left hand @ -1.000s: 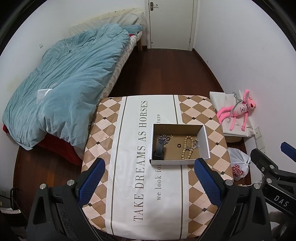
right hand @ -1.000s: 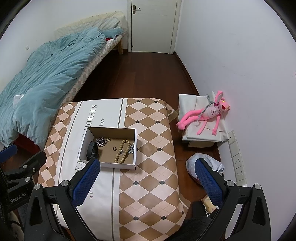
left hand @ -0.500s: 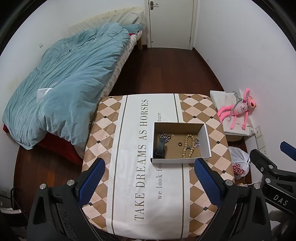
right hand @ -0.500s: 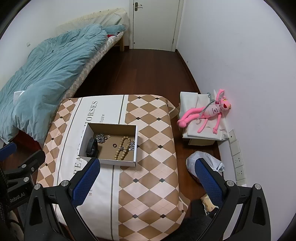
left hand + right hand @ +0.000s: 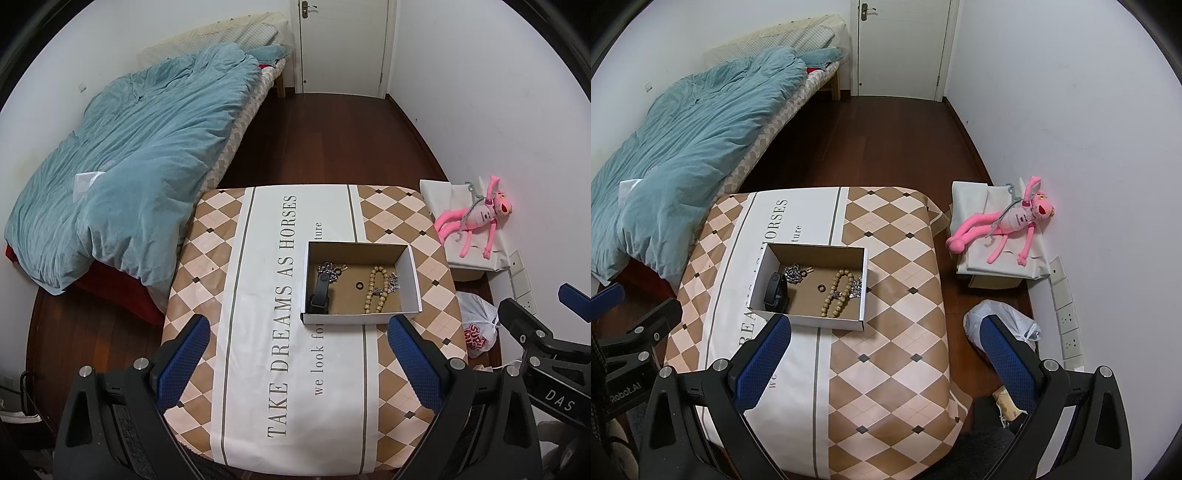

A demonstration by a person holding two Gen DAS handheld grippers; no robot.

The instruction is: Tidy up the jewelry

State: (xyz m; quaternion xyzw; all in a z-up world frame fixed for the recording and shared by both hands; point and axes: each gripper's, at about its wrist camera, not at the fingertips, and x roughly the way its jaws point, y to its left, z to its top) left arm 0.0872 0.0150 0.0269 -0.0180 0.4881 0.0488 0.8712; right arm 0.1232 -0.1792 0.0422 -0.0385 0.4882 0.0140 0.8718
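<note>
Hovering high, you hold both grippers' jaws wide and empty; next descend toward the box [image 5: 360, 284] mid-frame.

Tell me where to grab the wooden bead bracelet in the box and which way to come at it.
Probably best from straight above: the box walls block any sideways approach. The wooden bead bracelet lies flat as a long loop, so pinch across one strand at its near end, which looks clear. Its far end sits against a silver chain. The right gripper, open, seems the nearer one.
</note>
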